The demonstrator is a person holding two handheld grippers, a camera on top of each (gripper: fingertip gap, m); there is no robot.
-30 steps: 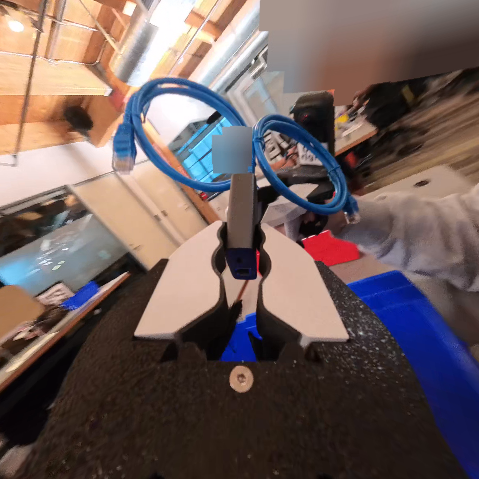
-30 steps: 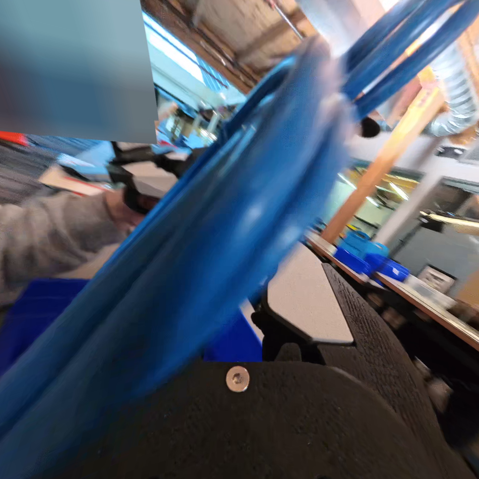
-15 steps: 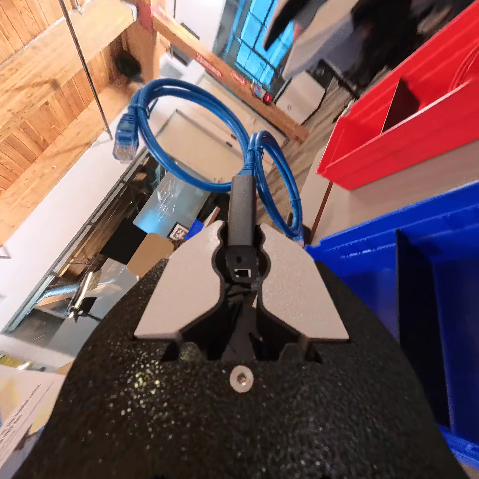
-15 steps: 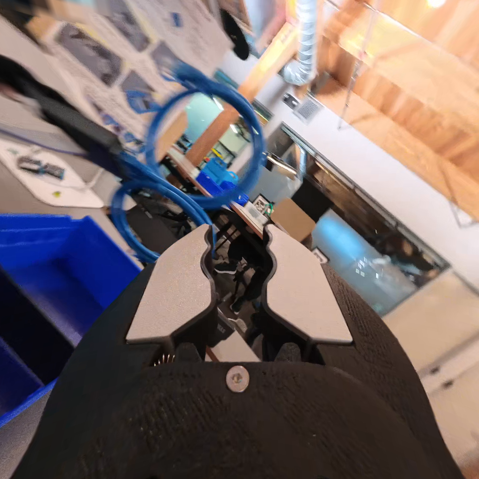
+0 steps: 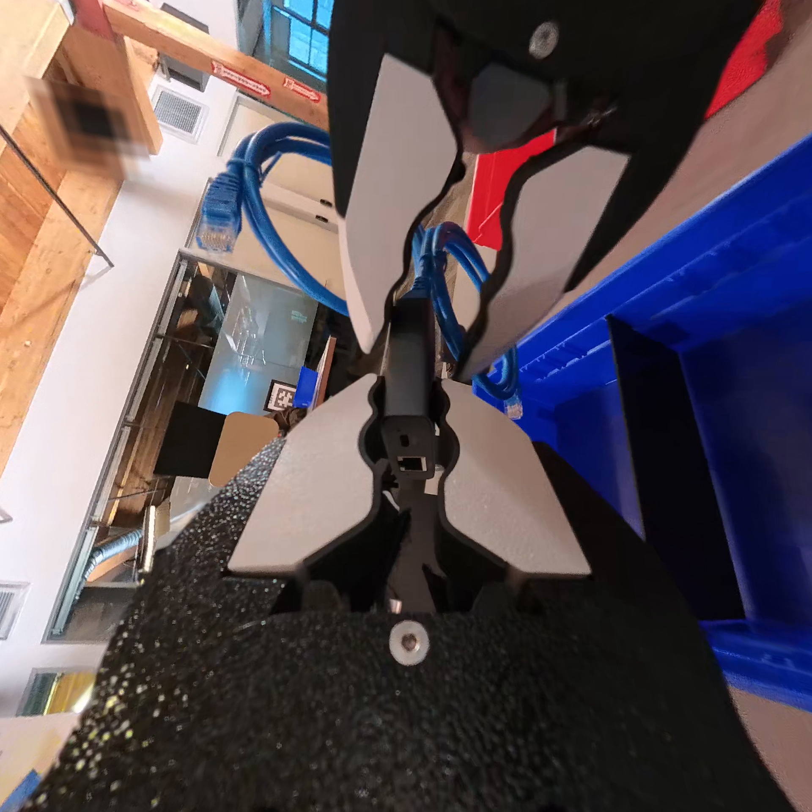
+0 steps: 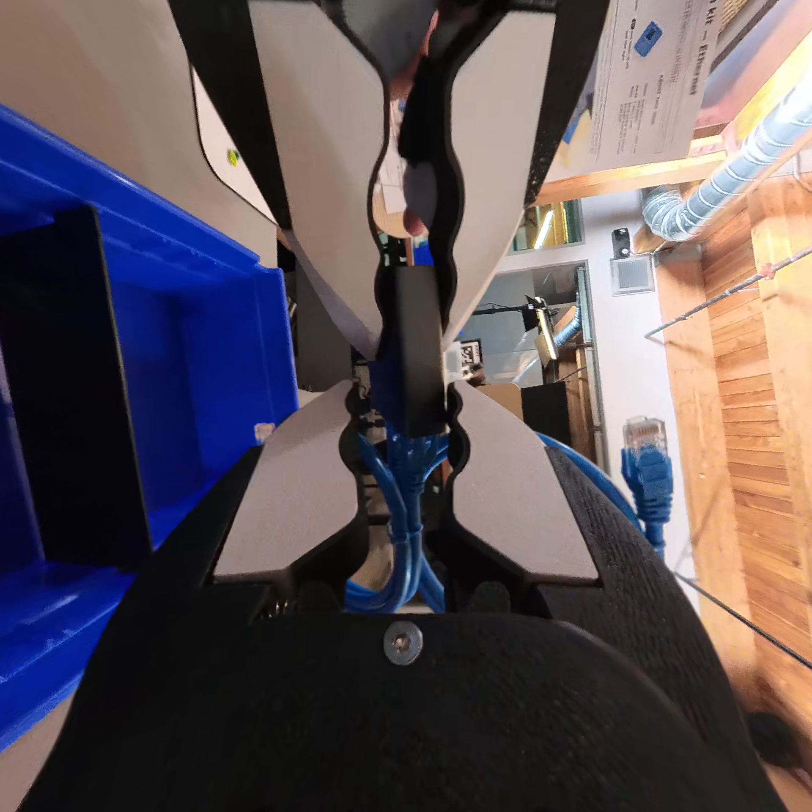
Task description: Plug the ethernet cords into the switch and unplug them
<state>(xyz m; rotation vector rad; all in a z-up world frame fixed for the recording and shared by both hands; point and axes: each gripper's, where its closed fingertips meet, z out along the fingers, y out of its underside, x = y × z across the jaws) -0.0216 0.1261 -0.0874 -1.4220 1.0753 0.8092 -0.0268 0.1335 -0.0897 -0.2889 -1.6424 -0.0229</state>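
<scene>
Now the right gripper (image 5: 417,351) has come nose to nose with the left gripper (image 5: 408,395), which pinches the black adapter (image 5: 406,364). Right's fingers sit spread around the adapter's far end and its blue cable (image 6: 408,496). A crooked squeeze could twist the adapter loose.

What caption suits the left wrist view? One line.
Left gripper clamps a black adapter with blue cable; right gripper, jaws open, straddles its far end.

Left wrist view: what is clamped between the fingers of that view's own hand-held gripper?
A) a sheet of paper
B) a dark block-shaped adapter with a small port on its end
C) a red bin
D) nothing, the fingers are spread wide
B: the left hand-held gripper is shut on the dark adapter, whose port faces the camera, with the blue cable looping from its far end beside the blue bin.
</scene>
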